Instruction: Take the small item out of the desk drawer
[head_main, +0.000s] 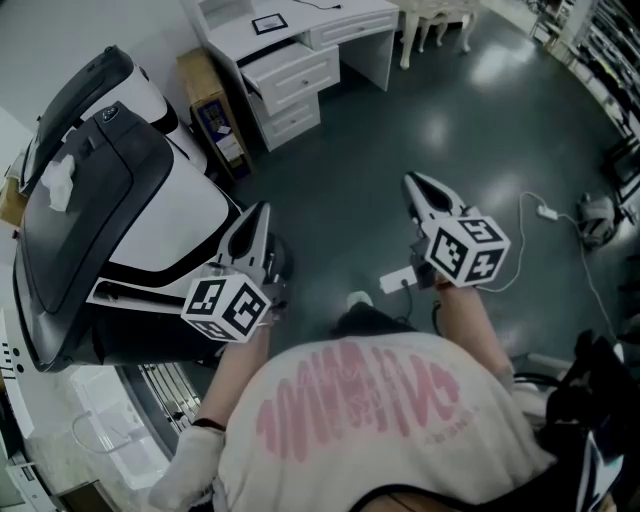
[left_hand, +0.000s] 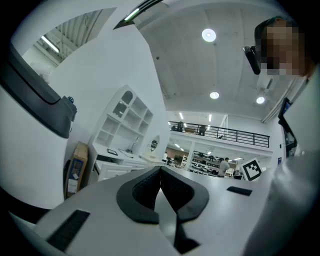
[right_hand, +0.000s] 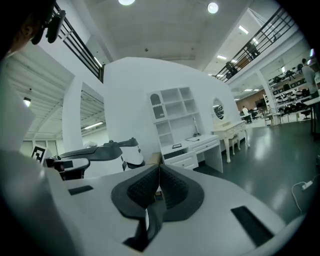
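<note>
The white desk (head_main: 310, 30) stands far off at the top of the head view, with a stack of drawers (head_main: 290, 75); the upper one sits slightly pulled out. No small item shows in any view. I hold both grippers in front of my body, well short of the desk. My left gripper (head_main: 262, 212) points toward it, jaws shut and empty (left_hand: 160, 169). My right gripper (head_main: 412, 182) is shut too, with nothing between its pads (right_hand: 159, 168). The desk (right_hand: 195, 146) and its hutch appear beyond the right jaws.
A large white and dark grey machine (head_main: 110, 200) fills the left side, close to my left gripper. A cardboard box (head_main: 212, 110) leans beside the desk. A white chair (head_main: 435, 20) stands right of it. A cable with a plug (head_main: 548, 212) lies on the dark floor at right.
</note>
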